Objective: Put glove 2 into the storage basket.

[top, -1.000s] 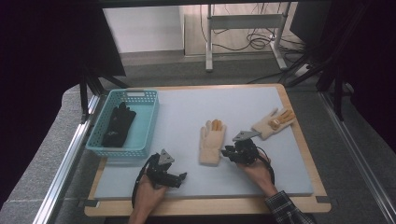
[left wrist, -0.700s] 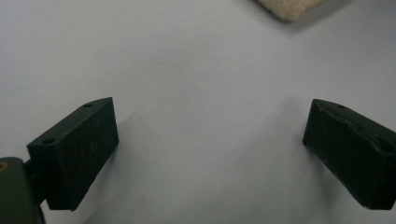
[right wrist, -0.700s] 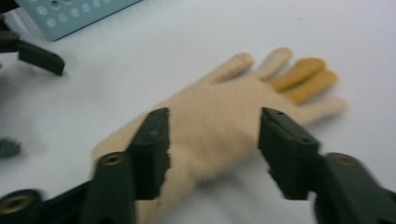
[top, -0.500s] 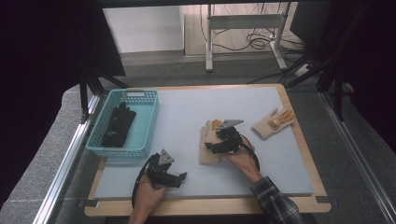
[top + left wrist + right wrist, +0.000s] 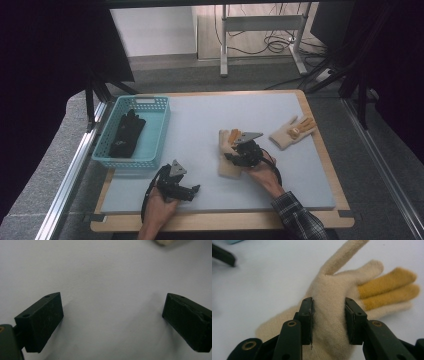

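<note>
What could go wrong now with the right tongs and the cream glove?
The right tongs have been closing on a bunched fold of the cream glove, so it may slip free when lifted. Fingers dangling from the glove could catch the rim of the blue basket, which already holds a black glove.
</note>
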### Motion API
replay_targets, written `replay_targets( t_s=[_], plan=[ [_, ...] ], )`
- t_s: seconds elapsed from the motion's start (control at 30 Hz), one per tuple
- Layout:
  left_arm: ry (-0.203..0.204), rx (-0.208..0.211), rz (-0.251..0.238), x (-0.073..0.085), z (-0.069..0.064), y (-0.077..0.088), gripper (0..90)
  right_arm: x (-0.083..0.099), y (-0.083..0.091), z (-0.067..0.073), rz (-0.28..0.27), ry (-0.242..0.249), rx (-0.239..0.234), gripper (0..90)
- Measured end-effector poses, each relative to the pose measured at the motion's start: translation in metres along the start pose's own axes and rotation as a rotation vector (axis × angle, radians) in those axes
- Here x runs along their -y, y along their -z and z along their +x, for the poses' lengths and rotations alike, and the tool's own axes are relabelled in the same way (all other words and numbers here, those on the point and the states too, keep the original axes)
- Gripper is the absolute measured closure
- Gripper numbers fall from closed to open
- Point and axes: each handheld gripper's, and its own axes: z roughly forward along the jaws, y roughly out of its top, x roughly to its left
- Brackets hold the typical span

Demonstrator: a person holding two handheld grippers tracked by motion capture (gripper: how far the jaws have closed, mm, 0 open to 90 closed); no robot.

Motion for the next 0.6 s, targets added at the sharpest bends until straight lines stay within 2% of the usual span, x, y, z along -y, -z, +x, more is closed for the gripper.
replay_targets(
  t_s=[0.03,0.07,0.13,0.2,0.27,0.3,0.33,0.37,0.4,0.47,0.6],
  plan=[
    [-0.001,0.000,0.001,0.000,0.000,0.000,3.7,0.002,0.010,0.009,-0.001,0.026,0.008,61.9],
    [-0.001,0.000,0.001,0.000,0.000,0.000,3.7,0.002,0.010,0.009,-0.001,0.026,0.008,61.9],
    [-0.003,-0.001,0.000,0.000,0.000,0.000,3.7,0.005,0.020,0.017,-0.011,0.025,-0.010,61.8],
    [0.000,0.000,0.000,0.000,0.000,0.000,3.6,0.014,0.031,0.031,-0.011,0.031,-0.028,60.5],
    [0.002,0.000,-0.001,0.000,0.000,0.000,3.6,0.017,0.032,0.034,-0.006,0.029,-0.038,59.1],
    [0.000,0.000,0.000,0.000,0.000,0.000,3.6,0.025,0.031,0.040,0.012,0.020,-0.064,50.2],
    [0.000,0.000,0.000,0.000,0.000,0.000,3.6,0.028,0.029,0.041,0.022,0.017,-0.069,45.2],
    [0.000,0.000,0.000,0.000,0.000,0.000,3.6,0.030,0.028,0.042,0.025,0.018,-0.070,40.1],
    [0.000,0.000,0.000,0.000,0.000,0.000,3.6,0.030,0.028,0.042,0.025,0.018,-0.070,40.1],
    [0.000,-0.001,0.000,0.000,0.000,0.000,3.6,0.031,0.029,0.038,0.008,0.003,-0.080,30.3],
    [0.000,0.000,0.000,0.000,0.000,0.000,3.6,0.029,0.038,0.024,-0.024,-0.044,-0.080,27.1]
  ],
)
